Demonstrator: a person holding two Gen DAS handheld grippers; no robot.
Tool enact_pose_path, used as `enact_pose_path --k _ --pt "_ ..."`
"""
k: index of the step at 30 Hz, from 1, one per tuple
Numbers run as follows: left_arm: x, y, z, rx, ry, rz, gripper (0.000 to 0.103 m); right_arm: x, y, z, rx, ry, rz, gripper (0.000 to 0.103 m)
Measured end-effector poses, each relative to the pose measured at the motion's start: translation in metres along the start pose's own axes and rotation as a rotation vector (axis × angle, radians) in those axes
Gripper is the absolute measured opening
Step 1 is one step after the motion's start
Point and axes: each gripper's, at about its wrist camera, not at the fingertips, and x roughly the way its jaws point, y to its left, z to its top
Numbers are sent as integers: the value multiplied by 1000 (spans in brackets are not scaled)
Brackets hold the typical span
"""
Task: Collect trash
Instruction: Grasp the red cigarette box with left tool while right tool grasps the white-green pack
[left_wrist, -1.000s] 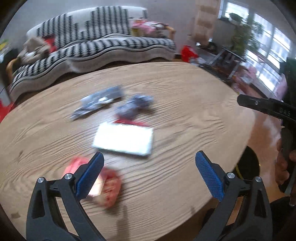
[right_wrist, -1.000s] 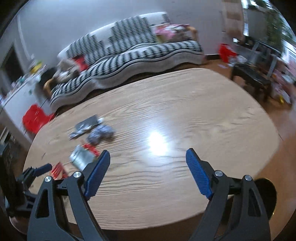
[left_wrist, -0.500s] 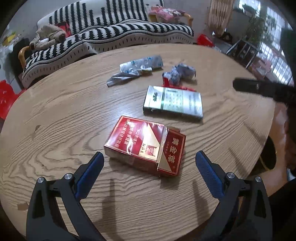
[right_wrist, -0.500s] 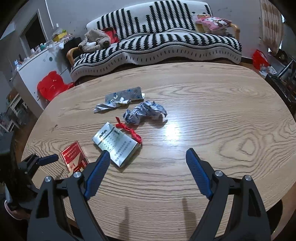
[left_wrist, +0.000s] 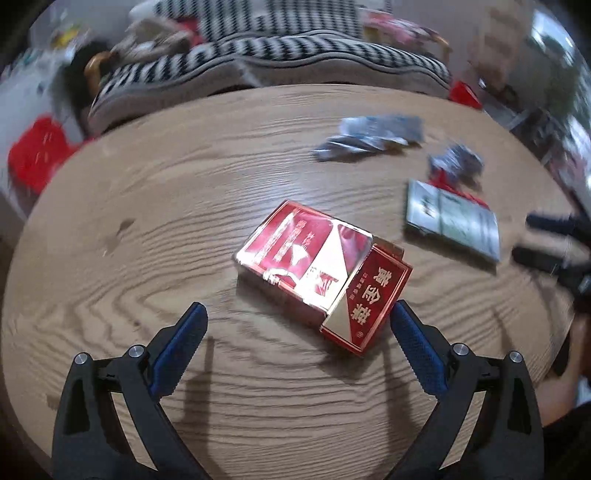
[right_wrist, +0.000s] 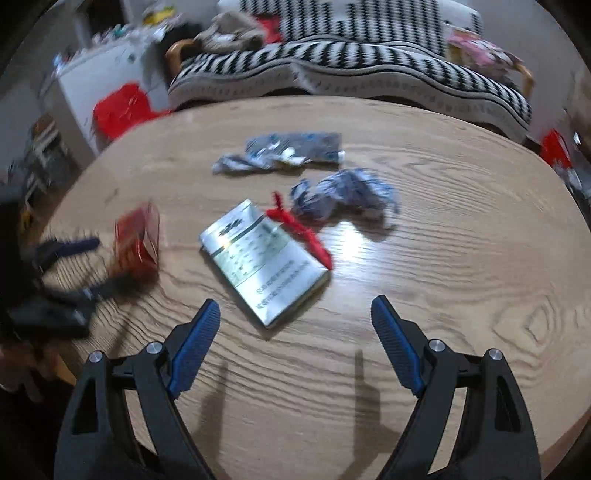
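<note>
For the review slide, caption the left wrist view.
Open left gripper poised over a red cigarette pack on the wooden table.

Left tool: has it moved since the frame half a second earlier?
Yes. The left tool has closed in on the red cigarette pack, which lies on the wooden table: the pack now sits larger and nearly between the open fingers.

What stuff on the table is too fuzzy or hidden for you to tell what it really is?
- Silver pack, right wrist view: its print is too blurred to read.
- Crumpled bluish wrapper, both views: motion blur hides what it held.
- Red pack, left wrist view: the lid is ajar, but the contents are hidden.
- Left tongs, right wrist view: smeared by blur at the frame's left edge.
</note>
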Motion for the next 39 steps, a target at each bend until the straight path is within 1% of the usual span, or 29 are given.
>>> enact_pose_path --k 2,4,8,11,13,14,15,16,17,19,21,23,25,27,28,29,30,31,34,36,39 --pt "-3 9 2 -41 10 -18 96 13 5 2 -36 14 8 81" --pt "-6 14 5 -66 5 -22 96 22 5 3 -37 25 15 81" --pt "-8 11 5 -39 -13 14 96 38 7 7 -45 33 34 82" --pt "-10 12 5 -27 -15 13 96 41 13 10 -71 24 56 83" --pt "-12 17 7 -38 -21 19 96 42 20 11 -91 30 104 84" --pt "-13 20 7 -45 -24 23 96 41 28 9 -121 42 149 84" --pt "-14 24 8 -56 -28 26 96 40 36 7 -150 52 172 84" --pt "-14 28 8 -68 -29 26 96 38 44 5 -186 56 168 84" --pt "-14 32 9 -90 -26 20 96 36 54 2 -233 50 134 84" --pt "-11 34 12 -112 -15 5 96 37 62 -1 -266 46 102 84" --pt "-8 32 13 -124 -1 -19 96 40 58 3 -239 36 85 84" --pt "-7 26 14 -122 7 -31 96 43 52 7 -199 28 89 84" --pt "-6 21 16 -120 8 -38 96 47 47 10 -174 28 88 81" --pt "-5 15 18 -114 3 -35 96 48 50 12 -182 17 74 77" --pt "-4 12 20 -111 -3 -26 96 48 52 14 -185 14 70 72" --pt "-2 10 21 -112 -8 -19 96 47 54 15 -191 7 66 69" --pt "0 9 22 -115 -7 -19 96 47 55 15 -197 2 61 60" --pt "3 8 24 -124 0 -25 96 47 57 16 -200 -3 57 56" --pt "9 4 28 -163 7 -38 96 45 55 16 -171 6 93 55" --pt "16 0 32 -183 17 -38 96 46 56 21 -170 8 89 55" --pt "26 -5 38 -214 38 -44 96 43 54 16 -171 8 72 55"
